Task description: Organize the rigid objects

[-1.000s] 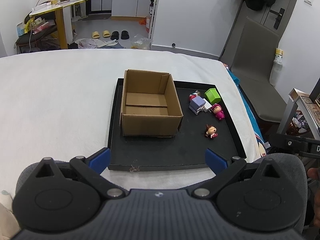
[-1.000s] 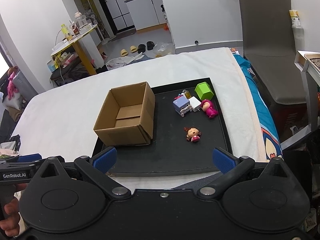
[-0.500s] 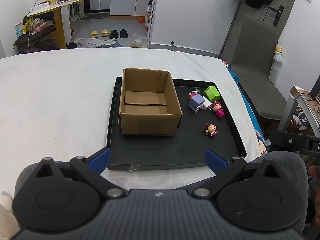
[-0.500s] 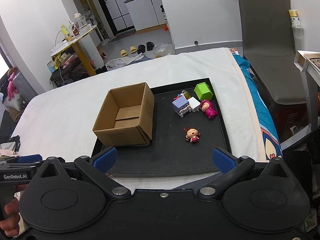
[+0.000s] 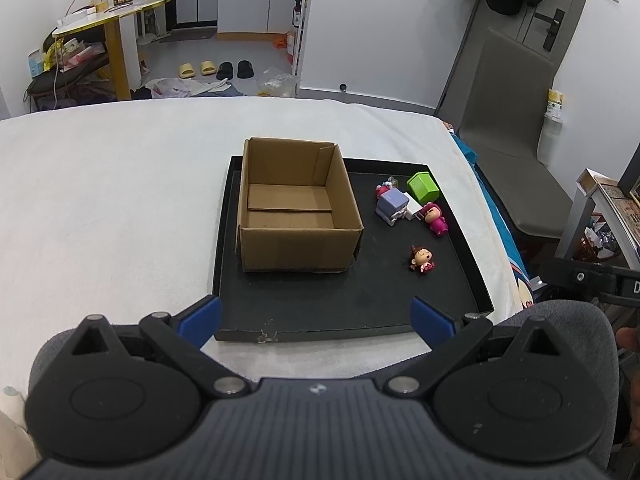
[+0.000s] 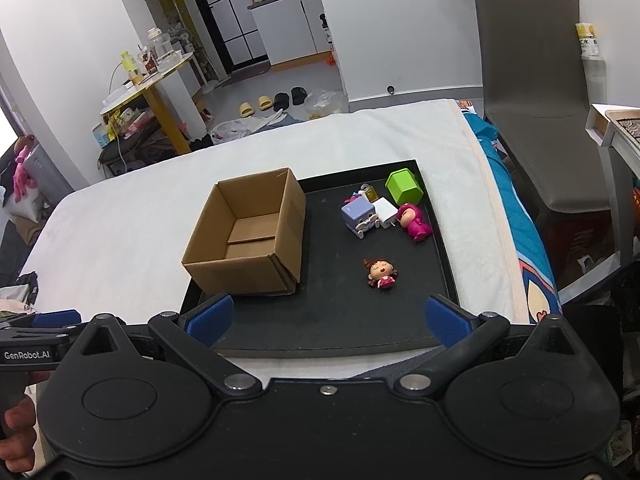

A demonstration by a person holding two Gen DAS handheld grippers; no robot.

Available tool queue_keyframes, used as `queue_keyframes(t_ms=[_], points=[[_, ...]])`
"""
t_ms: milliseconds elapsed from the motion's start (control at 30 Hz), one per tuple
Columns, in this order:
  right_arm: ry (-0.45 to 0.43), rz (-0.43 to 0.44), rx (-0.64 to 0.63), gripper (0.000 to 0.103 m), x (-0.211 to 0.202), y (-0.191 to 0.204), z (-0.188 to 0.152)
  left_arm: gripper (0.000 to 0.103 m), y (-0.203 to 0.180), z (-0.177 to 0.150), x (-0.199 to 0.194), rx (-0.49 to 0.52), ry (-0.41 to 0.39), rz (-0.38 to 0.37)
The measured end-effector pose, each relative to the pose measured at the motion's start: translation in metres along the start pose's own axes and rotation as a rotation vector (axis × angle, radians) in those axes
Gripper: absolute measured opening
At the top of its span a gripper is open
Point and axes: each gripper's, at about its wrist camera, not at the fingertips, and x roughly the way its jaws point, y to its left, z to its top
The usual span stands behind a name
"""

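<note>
A: Item one, the carrier?

B: A black tray (image 5: 352, 312) is laid on a bed covered in white (image 5: 100, 208). An open cardboard box (image 5: 296, 212), nothing seen inside it, is stood on the tray's left half, close to the far-left corner.

A: Items to be sorted?

B: A cluster is listed at the tray's far-right corner: a green cube (image 6: 403, 187), a lilac block figure (image 6: 360, 216), a small white block (image 6: 386, 212) touching it, and a pink figure (image 6: 414, 222) lying just beside the right edge. A further small piece behind the lilac block cannot be made out. One doll with brown hair (image 6: 381, 273) is lying apart from the cluster, nearer the tray's front edge, right of the box.

A: Left gripper?

B: The left gripper (image 5: 316, 316) is held spread wide and unloaded at the tray's near edge. The box lies ahead and slightly left of its centre; the doll lies ahead toward its right finger; all are well apart from it.

A: Right gripper?

B: The right gripper (image 6: 328, 320) is likewise parted with nothing between its blue pads (image 6: 444, 322), above the tray's front edge. The doll is nearest to it, ahead and right of centre, untouched.
</note>
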Motion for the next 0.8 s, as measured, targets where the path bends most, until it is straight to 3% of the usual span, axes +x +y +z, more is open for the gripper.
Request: queue_keyframes(t_ms=[800], points=[[0.022,-0.042,0.067,0.101,0.051,-0.026,0.01,0.1,0.014,0.024,0.054,-0.092,0.061,0.001]])
